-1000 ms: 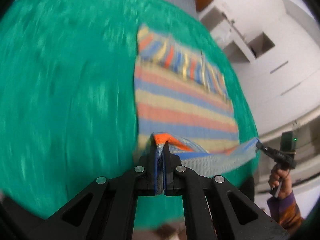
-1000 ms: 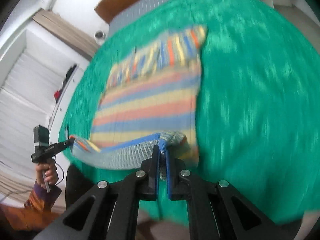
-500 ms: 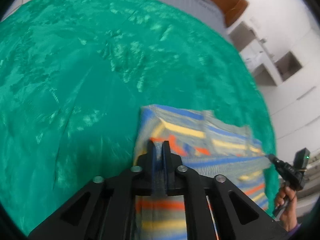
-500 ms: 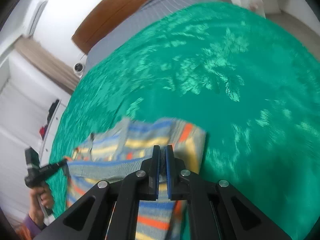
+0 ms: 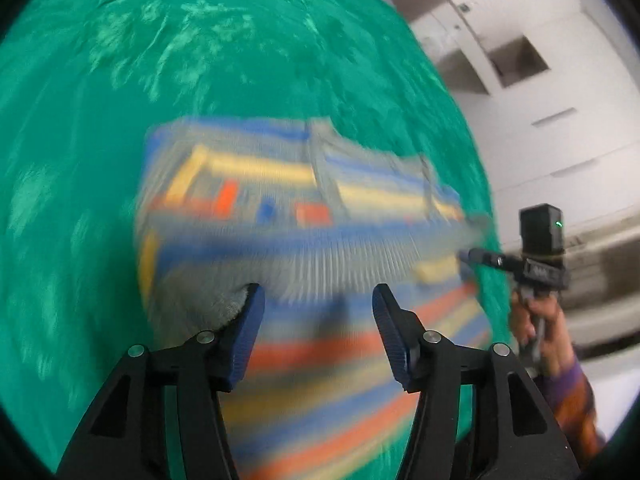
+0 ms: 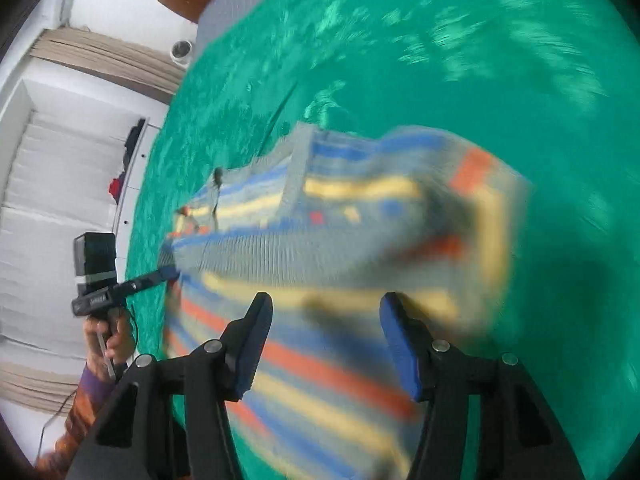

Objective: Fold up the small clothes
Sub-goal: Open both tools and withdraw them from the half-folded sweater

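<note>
Two grippers hang over the green bedspread (image 5: 80, 160), and both are letting go. The left gripper (image 5: 318, 304) has its jaws opening, blue pads spread apart, nothing pressed between them. Just off its left fingertip (image 5: 252, 300) sits the grey ribbed hem of the striped sweater (image 5: 280, 208), close to the pad but not clamped. Over on the other side, the right gripper (image 6: 326, 312) is opening too, its fingers apart with the fabric lying below and beyond them, no pinch visible.

And the sweater itself? It lies on the bedspread, blurred with motion, folded over on itself: the grey ribbed band runs across the middle of the garment, with blue, yellow and orange stripes showing beyond it and more stripes nearer the cameras. In the right wrist view the knit spreads from the left gripper's tips across to a rumpled, raised corner on the right.

Each camera catches the other tool at the far end of the hem: the right gripper at the right edge of the left wrist view, held by a hand (image 5: 536, 320) in a purple-cuffed sleeve; the left gripper likewise at the left edge of the right wrist view. White cupboards (image 5: 560, 100) stand beyond the bed.
</note>
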Demonstrator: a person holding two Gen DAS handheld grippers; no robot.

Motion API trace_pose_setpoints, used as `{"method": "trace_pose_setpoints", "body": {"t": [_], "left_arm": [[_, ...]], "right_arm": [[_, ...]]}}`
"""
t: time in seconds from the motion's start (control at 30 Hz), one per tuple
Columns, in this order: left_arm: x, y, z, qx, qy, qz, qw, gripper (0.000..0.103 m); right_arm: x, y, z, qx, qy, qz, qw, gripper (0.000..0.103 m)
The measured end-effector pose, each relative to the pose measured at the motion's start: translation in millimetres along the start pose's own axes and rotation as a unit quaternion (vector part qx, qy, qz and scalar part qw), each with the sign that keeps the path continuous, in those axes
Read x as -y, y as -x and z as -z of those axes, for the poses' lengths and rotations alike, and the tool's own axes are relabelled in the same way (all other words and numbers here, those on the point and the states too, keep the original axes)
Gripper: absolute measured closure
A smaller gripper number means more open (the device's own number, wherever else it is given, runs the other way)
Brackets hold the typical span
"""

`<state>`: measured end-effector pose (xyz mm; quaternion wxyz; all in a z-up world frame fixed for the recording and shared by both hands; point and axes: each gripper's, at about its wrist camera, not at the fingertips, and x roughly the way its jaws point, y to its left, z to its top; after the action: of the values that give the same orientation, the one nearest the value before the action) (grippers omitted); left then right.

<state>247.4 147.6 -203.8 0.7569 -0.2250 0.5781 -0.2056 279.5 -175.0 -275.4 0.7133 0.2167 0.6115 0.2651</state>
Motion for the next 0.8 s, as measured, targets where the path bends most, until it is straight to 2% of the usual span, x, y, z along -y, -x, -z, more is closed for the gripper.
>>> {"method": "trace_pose_setpoints", "body": {"t": [0.03,0.07,0.1,0.13,0.2,0.23,0.3,0.33,0.43,0.5,0.57,0.63,0.7,0.77,0.8], "left_arm": [[1.2,2.5,-13.6,0.028,0.023,-0.007,0.9993,0.049],[1.0,14.3,-26.0,0.069,0.046,0.000,0.9966,0.049],[0.6,30.0,-31.9,0.109,0.066,0.009,0.9918,0.046],[0.6,51.0,-35.3,0.151,0.082,0.018,0.9849,0.042],[6.2,83.0,-32.1,0.189,0.071,0.016,0.9792,0.026],[10.4,92.6,-28.4,0.196,0.052,0.004,0.9792,0.024],[20.0,107.6,-13.1,0.200,0.001,-0.035,0.9791,0.021],[24.9,107.3,-3.4,0.188,-0.025,-0.047,0.9808,0.021],[31.0,81.2,27.2,0.098,-0.079,-0.038,0.9914,0.022],[26.8,63.4,46.0,0.050,-0.081,-0.038,0.9948,0.026],[17.8,52.8,50.3,0.026,-0.067,-0.029,0.9970,0.028],[10.1,50.8,56.2,0.031,-0.045,-0.019,0.9983,0.028],[2.2,59.1,59.3,0.055,-0.014,0.001,0.9984,0.028],[-1.8,66.5,58.9,0.067,0.004,0.009,0.9977,0.028],[-4.4,74.1,70.0,0.076,0.005,0.006,0.9971,0.026]], "right_arm": [[-4.7,-9.8,-14.9,0.019,-0.006,0.009,1.000,0.047],[-12.7,-7.5,-26.8,0.066,-0.002,0.018,0.998,0.047],[-17.6,-2.4,-32.2,0.102,0.003,0.017,0.995,0.047],[-28.0,12.0,-35.0,0.157,0.013,0.007,0.988,0.047],[-41.9,34.1,-31.5,0.206,0.029,-0.008,0.978,0.046],[-48.6,43.3,-27.7,0.211,0.045,-0.011,0.976,0.045],[-56.3,51.3,-19.1,0.196,0.072,-0.005,0.978,0.045],[-58.1,51.0,-12.3,0.177,0.085,0.000,0.981,0.045],[-59.3,31.0,4.0,0.111,0.091,0.012,0.990,0.045],[-58.6,15.6,6.3,0.078,0.073,-0.017,0.994,0.045],[-58.1,0.1,7.7,0.048,0.028,-0.079,0.995,0.045],[-68.0,-34.3,4.1,-0.013,-0.015,-0.119,0.993,0.045],[-84.7,-75.7,-3.5,-0.053,-0.037,-0.140,0.988,0.045],[-102.2,-101.0,-21.0,-0.043,-0.024,-0.136,0.989,0.045],[-111.1,-109.1,-32.4,-0.020,-0.014,-0.135,0.991,0.045]]}}
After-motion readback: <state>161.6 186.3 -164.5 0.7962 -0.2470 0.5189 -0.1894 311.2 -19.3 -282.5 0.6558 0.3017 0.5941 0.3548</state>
